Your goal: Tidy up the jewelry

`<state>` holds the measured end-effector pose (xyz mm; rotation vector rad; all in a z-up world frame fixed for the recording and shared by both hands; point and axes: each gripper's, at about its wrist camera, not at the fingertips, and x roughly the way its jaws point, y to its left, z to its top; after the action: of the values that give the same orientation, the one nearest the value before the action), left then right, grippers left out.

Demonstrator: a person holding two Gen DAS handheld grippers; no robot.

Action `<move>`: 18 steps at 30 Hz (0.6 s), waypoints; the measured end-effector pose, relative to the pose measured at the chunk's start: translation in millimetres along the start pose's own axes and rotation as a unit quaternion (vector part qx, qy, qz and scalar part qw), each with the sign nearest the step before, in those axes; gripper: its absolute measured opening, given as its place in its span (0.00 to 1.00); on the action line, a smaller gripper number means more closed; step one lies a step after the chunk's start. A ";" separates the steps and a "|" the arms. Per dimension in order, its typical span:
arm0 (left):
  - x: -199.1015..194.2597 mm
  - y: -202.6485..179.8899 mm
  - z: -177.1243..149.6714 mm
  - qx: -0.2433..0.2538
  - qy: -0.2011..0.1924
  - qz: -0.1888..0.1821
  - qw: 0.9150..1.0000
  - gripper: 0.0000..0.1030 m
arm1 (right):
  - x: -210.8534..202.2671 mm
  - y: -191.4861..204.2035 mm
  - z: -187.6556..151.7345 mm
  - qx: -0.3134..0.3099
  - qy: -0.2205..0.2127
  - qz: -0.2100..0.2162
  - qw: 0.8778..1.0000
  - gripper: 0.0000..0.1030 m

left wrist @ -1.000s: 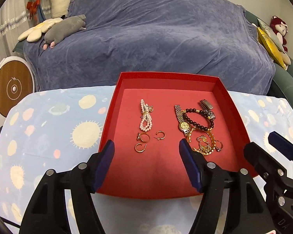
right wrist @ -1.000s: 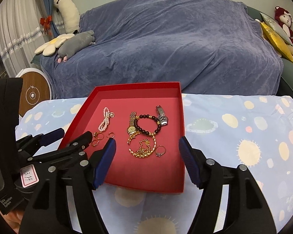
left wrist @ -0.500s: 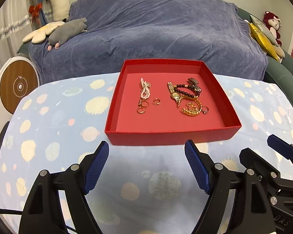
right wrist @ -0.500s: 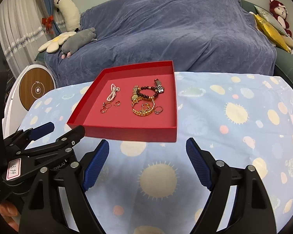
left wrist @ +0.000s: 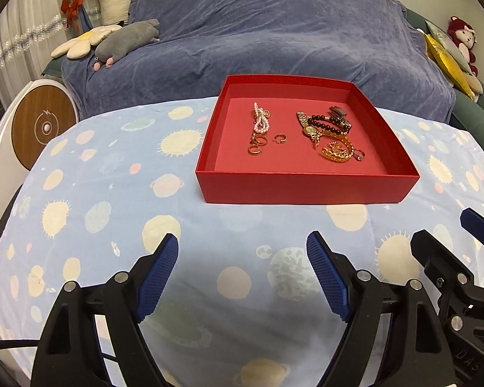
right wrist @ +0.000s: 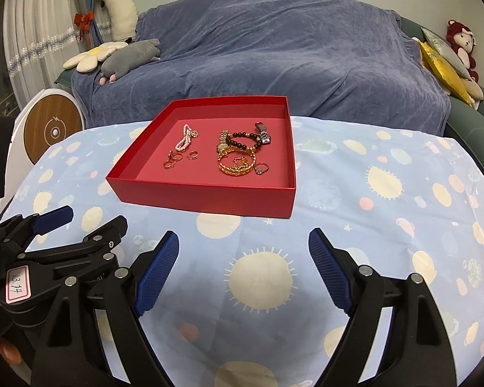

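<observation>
In tray (left wrist: 306, 187): jewelry (left wrist: 326, 132) tangled, pieces hard to separate. Left gripper (left wrist: 242, 258) spread wide, empty; right gripper (right wrist: 243, 251) opening, empty.

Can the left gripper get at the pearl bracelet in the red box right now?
Probably yes: the left gripper is open and empty, the red box has no lid, and the pearl bracelet lies uncovered.
</observation>
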<state>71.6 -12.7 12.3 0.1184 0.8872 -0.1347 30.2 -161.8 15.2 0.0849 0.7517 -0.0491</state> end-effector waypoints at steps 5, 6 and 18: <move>1.2 7.3 -8.8 -0.001 -0.003 0.012 1.000 0.77 | 4.5 6.4 -6.1 -0.009 0.009 0.004 1.000 0.79; 1.1 9.0 -10.1 -0.004 -0.004 0.016 1.000 0.77 | 5.2 7.5 -7.1 -0.008 0.011 0.005 1.000 0.79; -5.0 6.8 -12.2 -0.001 -0.010 0.034 0.999 0.77 | 1.5 3.5 -11.3 0.007 0.006 -0.006 1.000 0.84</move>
<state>60.3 -3.7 8.8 0.1445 0.8628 -0.0707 23.9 -157.3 6.2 0.0940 0.7637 -0.0646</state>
